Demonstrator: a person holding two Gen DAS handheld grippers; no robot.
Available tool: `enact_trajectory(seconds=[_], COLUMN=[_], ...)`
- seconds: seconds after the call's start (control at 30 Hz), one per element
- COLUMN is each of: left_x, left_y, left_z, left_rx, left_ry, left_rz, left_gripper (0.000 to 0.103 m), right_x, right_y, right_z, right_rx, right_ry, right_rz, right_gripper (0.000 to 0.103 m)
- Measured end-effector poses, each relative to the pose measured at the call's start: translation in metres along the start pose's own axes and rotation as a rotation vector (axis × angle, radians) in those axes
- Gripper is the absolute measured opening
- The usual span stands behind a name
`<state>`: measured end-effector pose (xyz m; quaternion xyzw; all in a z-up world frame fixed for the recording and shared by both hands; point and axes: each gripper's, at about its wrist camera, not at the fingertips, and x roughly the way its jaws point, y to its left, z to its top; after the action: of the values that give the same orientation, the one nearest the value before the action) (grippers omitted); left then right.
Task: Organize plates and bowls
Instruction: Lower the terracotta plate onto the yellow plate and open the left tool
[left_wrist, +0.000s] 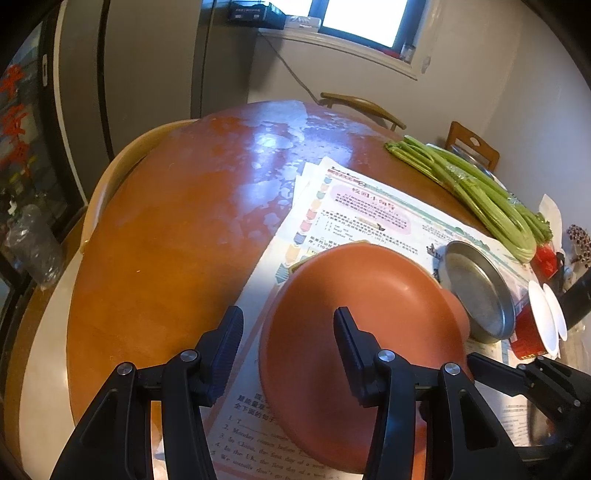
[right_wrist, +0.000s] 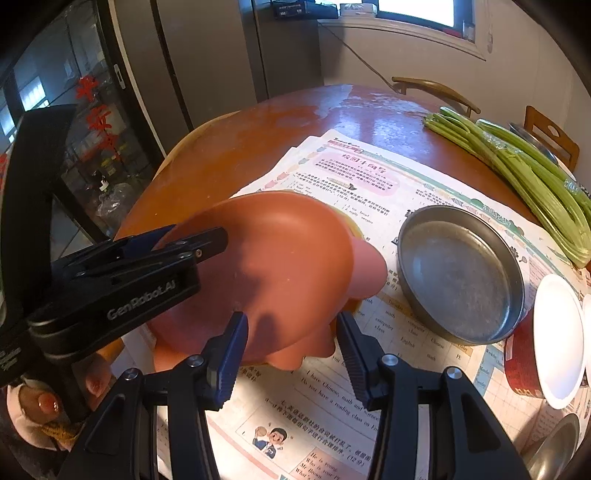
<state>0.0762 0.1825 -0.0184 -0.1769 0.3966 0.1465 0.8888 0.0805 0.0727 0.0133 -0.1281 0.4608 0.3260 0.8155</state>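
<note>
**Lobed bowl between two claws over the papers**

Left claw (left_wrist: 289, 312) at the left rim of the terracotta plastic bowl with rounded lobes (left_wrist: 362, 302). In the right wrist view, seen from the side (right_wrist: 207, 240): one finger over the inside of the bowl (right_wrist: 288, 258), the other beneath the rim. Partly open; cannot tell whether the pads press on the rim.

Right claw (right_wrist: 291, 316) at the near edge of the bowl, closed onto one rounded lobe that fills the gap between the pads.

Bowl tilted, above the printed paper sheets (right_wrist: 369, 177) spread toward the near right of the round orange-brown wooden worktop (left_wrist: 166, 221). Cannot tell whether it touches the paper.

Just to its right, on the same sheets, a shallow round metal pan (right_wrist: 458, 273), upright. Beyond the pan, along the right edge of the worktop, a bundle of green celery stalks (right_wrist: 535, 173).
</note>
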Motion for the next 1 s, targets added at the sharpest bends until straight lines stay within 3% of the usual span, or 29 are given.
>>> enact_trajectory(seconds=[0.27,0.7,1.0], left_x=[0.007,0.018,0.021], left_y=[0.005,0.002,0.001], left_z=[0.001,0.005,0.005], left_rx=[-0.003,0.03,0.038], left_ry=[0.017,0.039,0.051], left_rz=[0.028,0.04,0.037], left_gripper=[0.052,0.052,0.053], right_x=[-0.01,-0.009,-0.021], right_y=[0.006,0.051,0.027], right_z=[-0.007,-0.014,-0.014], right_rx=[-0.023,-0.143,-0.068], right_ry=[-0.001,-0.016,-0.038], right_rz=[0.017,0.07,0.026], right_gripper=[0.051,0.051,0.051])
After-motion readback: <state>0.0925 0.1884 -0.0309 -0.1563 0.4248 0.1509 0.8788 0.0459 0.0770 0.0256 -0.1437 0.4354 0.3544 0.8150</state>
